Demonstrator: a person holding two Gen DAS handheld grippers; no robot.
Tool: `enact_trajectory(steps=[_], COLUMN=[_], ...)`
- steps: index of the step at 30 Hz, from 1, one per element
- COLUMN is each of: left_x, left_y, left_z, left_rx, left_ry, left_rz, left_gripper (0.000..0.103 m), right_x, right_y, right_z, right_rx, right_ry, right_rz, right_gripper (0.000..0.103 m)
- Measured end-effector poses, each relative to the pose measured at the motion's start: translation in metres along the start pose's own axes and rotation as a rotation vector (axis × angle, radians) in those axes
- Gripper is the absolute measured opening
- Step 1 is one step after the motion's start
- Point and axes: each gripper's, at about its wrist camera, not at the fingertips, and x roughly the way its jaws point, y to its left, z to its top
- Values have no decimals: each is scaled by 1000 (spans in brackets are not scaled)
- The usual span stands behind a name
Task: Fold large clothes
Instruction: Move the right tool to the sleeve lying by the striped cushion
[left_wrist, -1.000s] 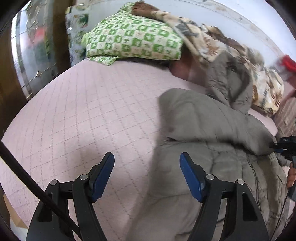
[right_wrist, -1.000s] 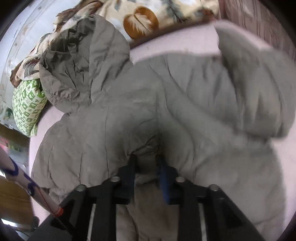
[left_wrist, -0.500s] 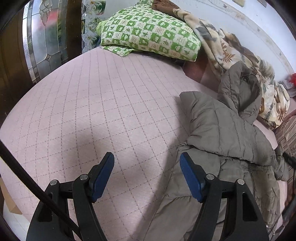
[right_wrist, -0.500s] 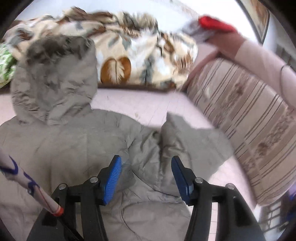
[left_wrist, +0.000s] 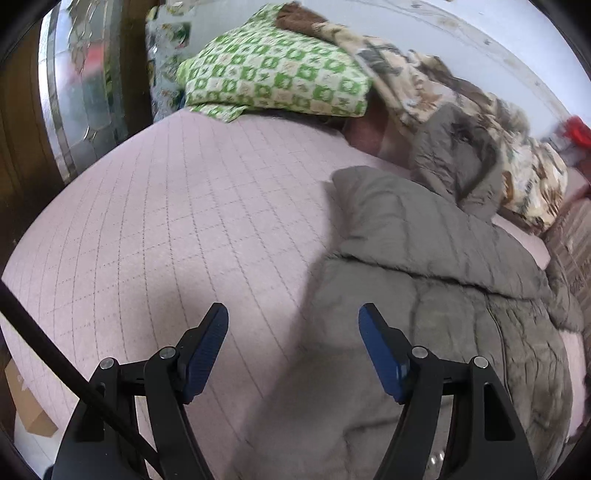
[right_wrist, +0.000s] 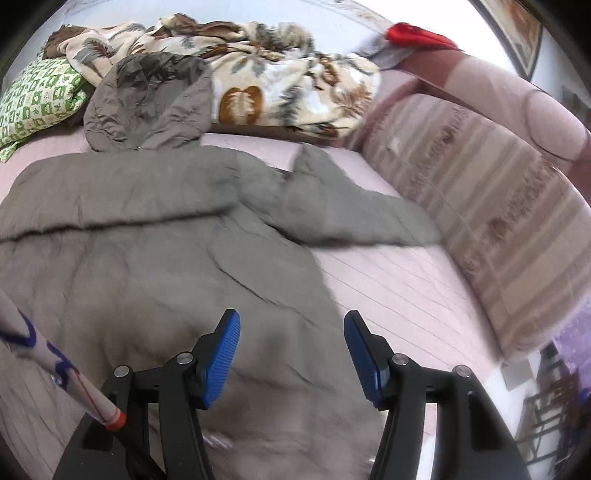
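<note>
A grey-brown hooded puffer coat (right_wrist: 147, 236) lies spread on the pink quilted bed. Its hood (right_wrist: 147, 99) points to the far side. One sleeve is folded across the chest (left_wrist: 424, 236); the other sleeve (right_wrist: 351, 214) lies out to the right. My left gripper (left_wrist: 293, 350) is open and empty, above the coat's left edge where it meets the bed. My right gripper (right_wrist: 291, 350) is open and empty, above the coat's lower right edge.
The pink quilted bed (left_wrist: 166, 221) extends left of the coat. A green checked pillow (left_wrist: 273, 77) and a leaf-print blanket (right_wrist: 288, 81) lie at the head. A striped bolster (right_wrist: 480, 192) runs along the right side. A glass-panelled door (left_wrist: 74, 92) stands left.
My right gripper has let go of the coat and opened, then drawn back towards the coat's lower right edge. The right sleeve now lies out to the side. My left gripper stayed open and shifted slightly.
</note>
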Motion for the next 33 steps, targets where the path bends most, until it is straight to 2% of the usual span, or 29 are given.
enact_trajectory(steps=[2,4,7,11,17,20,25,33], left_x=[-10,-21,-45,-89,-152,-176,-188,-184], left_y=[-12,-28,-45,-74,-123,-140,-160,-177], left_z=[-13,-26,-40,-45,-39,-37,-41,-53], left_rx=[52,106,121,131,242,253,288,326], left_ry=[-18,6,52,62,-46,-85,-109,-83], left_rz=[28,53,10,-37,-49,-63,-56,-63], left_gripper=[72,72,72,72,72,72,72,72], right_x=[-5,-9,-13,-21,-33,-37,-50,-44], right_y=[-35,-70,-136,-183,-195,-187,-174,-196], right_z=[-10,-17,-29,-45,-49,-40,-36,-47], right_rx=[26,86,241,352,408,425,402,434], right_ry=[-12,-12,-1,-26,-92,-129,-181,-176], right_rz=[-41,-67,-81,-66,23,98,156,135], right_gripper=[63,65,68,71,73,75,77,78])
